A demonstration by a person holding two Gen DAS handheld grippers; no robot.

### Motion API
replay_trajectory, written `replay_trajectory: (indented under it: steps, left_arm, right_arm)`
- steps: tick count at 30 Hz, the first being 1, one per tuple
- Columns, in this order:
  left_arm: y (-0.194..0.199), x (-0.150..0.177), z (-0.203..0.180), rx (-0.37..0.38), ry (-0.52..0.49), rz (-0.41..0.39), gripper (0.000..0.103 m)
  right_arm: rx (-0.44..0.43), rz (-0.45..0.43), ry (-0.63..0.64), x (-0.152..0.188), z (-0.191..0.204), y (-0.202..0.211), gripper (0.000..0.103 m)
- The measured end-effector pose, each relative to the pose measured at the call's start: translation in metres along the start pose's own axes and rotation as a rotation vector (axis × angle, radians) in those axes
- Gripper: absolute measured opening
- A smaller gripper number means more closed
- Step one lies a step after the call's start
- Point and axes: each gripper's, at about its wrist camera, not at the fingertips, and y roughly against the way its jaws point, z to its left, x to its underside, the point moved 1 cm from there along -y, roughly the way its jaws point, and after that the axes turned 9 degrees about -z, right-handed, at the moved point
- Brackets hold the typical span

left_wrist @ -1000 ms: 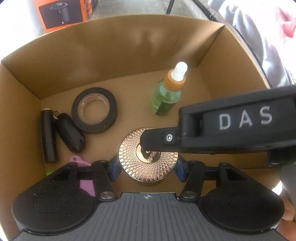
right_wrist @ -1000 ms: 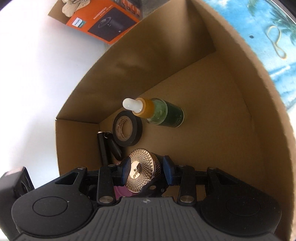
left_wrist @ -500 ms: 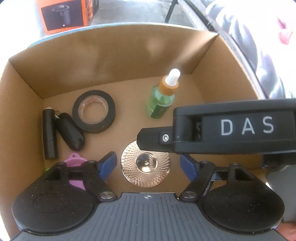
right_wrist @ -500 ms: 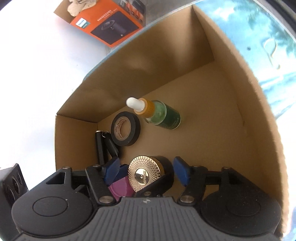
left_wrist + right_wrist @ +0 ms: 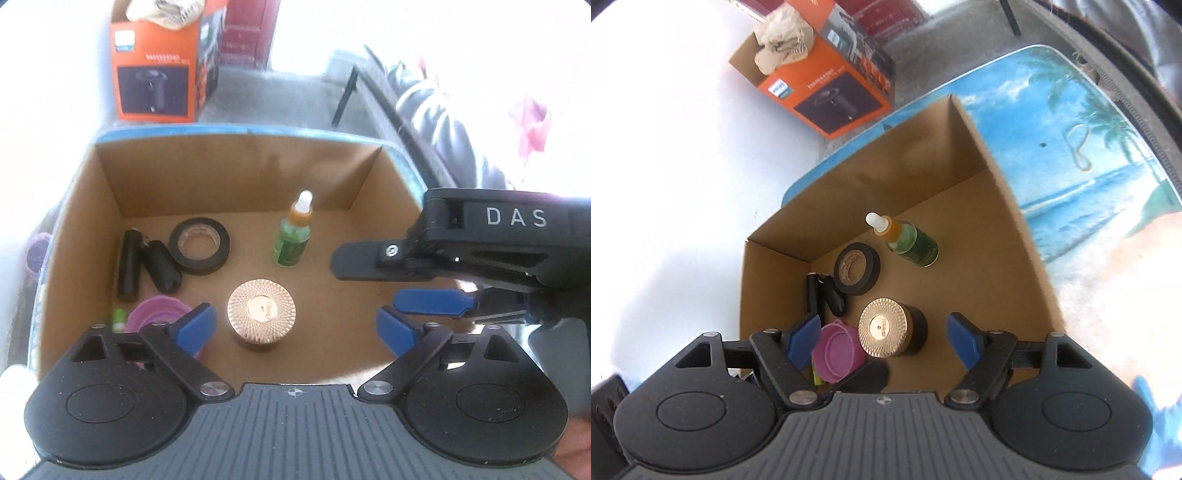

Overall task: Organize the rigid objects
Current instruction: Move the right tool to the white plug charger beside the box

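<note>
Left gripper (image 5: 293, 326): fingers (image 5: 194, 326) spread wide, blue pads facing inward, nothing between them, pointing forward and down. Right gripper (image 5: 882, 339): fingers (image 5: 964, 341) likewise wide apart and empty, angled downward; seen from the left wrist view it enters from the right (black body lettered "DAS"), one blue finger tip just beside the left gripper's right finger.

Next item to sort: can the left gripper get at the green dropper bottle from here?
Probably yes: the left gripper is open above the box, and the green dropper bottle stands apart, beyond the gold-lidded jar.
</note>
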Motion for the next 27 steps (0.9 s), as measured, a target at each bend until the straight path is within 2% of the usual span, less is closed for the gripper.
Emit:
replay_trajectory:
  steps: [6,14,22,25,27]
  left_arm:
    - [0.028,0.013,0.001,-0.03,0.026,-0.057,0.098]
    - [0.052,0.049,0.009,-0.128,0.045,-0.058,0.098]
    - [0.057,0.069,0.039,-0.268,0.034,-0.043,0.097]
    - [0.053,0.076,0.052,-0.307,0.017,-0.033,0.094]
    - [0.047,0.08,0.058,-0.323,0.005,-0.021,0.091]
  right_arm:
    - [-0.016,0.01,0.017,0.011,-0.001,0.026,0.078]
    - [-0.036,0.077,0.068,0.042,0.011,0.031,0.078]
    - [-0.103,0.174,0.111,0.074,0.038,0.004,0.078]
    - [-0.123,0.204,0.104,0.084,0.047,-0.011,0.078]
    - [-0.125,0.217,0.091,0.088,0.052,-0.022,0.074]
